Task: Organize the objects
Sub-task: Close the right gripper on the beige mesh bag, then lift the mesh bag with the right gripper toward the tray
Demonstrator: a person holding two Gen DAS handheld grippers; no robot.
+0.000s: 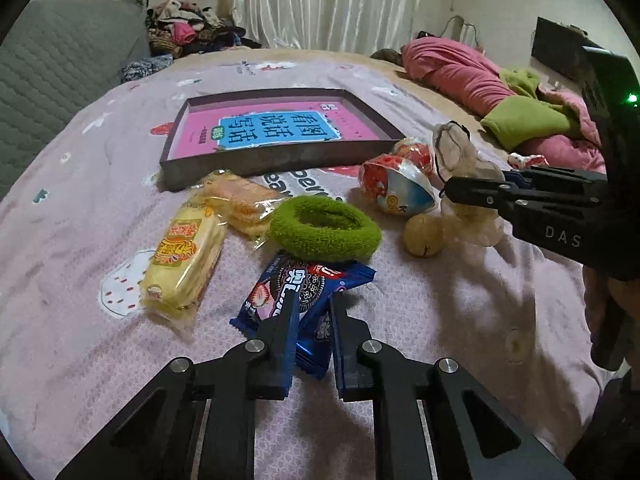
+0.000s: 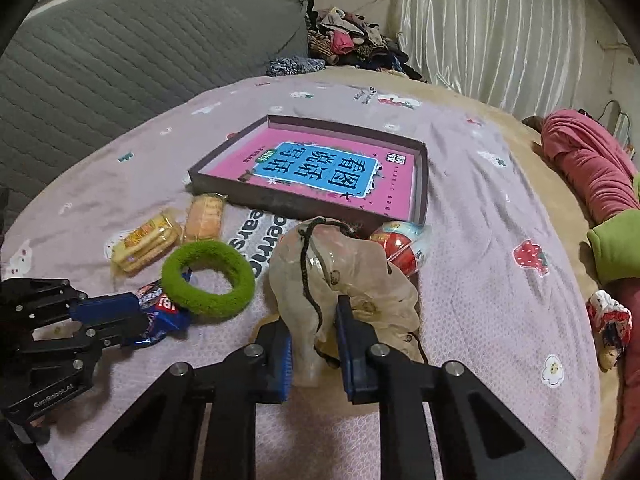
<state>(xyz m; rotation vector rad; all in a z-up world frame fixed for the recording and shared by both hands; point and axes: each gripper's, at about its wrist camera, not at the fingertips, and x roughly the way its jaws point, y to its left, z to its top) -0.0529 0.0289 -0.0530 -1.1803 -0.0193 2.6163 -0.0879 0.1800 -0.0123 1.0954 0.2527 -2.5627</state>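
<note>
My left gripper (image 1: 312,306) is shut on a blue cookie packet (image 1: 304,284) that lies on the lilac bedspread near me. A green fuzzy ring (image 1: 325,227) rests on the packet's far end. My right gripper (image 2: 313,322) is shut on a sheer drawstring pouch (image 2: 352,276) bunched up between its pads; in the left wrist view its fingertips (image 1: 454,192) pinch the pouch (image 1: 460,152) from the right. Two yellow cracker packs (image 1: 182,264) (image 1: 242,202) lie left of the ring. A dark shallow box (image 1: 280,163) holding a pink book sits behind them.
A red and blue foil ball (image 1: 400,190) and a small brown nut (image 1: 423,236) lie next to the pouch. Pink and green bedding (image 1: 480,76) is heaped at the right, clothes (image 1: 188,28) pile up at the back, and a grey quilted headboard (image 2: 120,64) stands on the left.
</note>
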